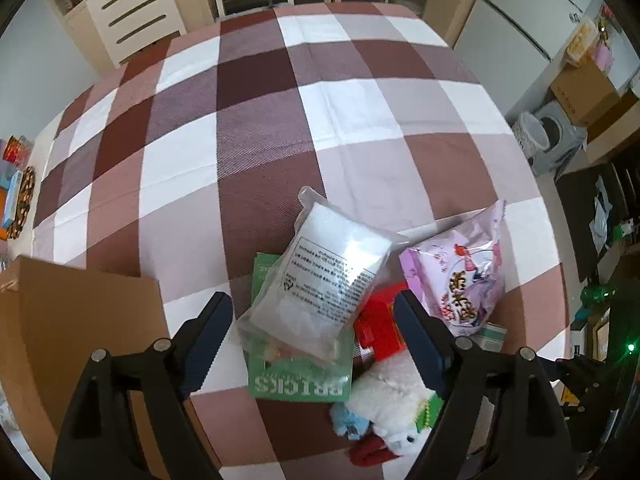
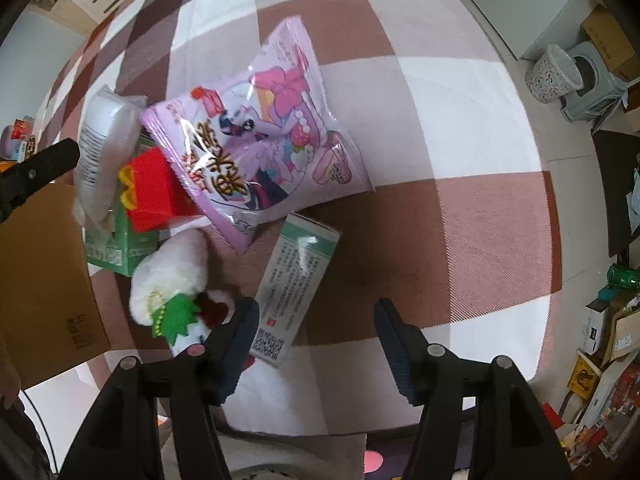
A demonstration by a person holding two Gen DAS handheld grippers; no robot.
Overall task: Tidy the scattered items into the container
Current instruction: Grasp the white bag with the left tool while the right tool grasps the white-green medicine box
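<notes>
— While both hand-held grippers hover over the checked worktop [image 1: 256, 128], what is in the container?

— I cannot tell. Only the brown outer wall and flap of the cardboard box [image 1: 80, 320] show at the worktop's near-left edge; its inside is hidden in both views.

— Where are the scattered items?

— Piled just right of the box. A clear bag of white filling [image 1: 320, 280] lies tilted on top of a green box printed "BRICKS" [image 1: 298, 386]. A red block [image 1: 378, 328] sits beside them, partly under a purple snack bag [image 2: 264, 136]. A white plush toy [image 2: 172, 272] with a green felt collar lies nearest me, and a pale green carton [image 2: 294, 276] rests flat beside it, its QR code toward my right wrist camera.

— And your grippers?

— My left hand-held gripper [image 1: 314, 336] is spread wide, jaws apart on either side of the clear bag and red block, gripping nothing. My right hand-held gripper [image 2: 316, 340] is also released, fingers apart; its left finger overlaps the plush toy and the carton's near end in view, its right one is above bare cloth.
</notes>
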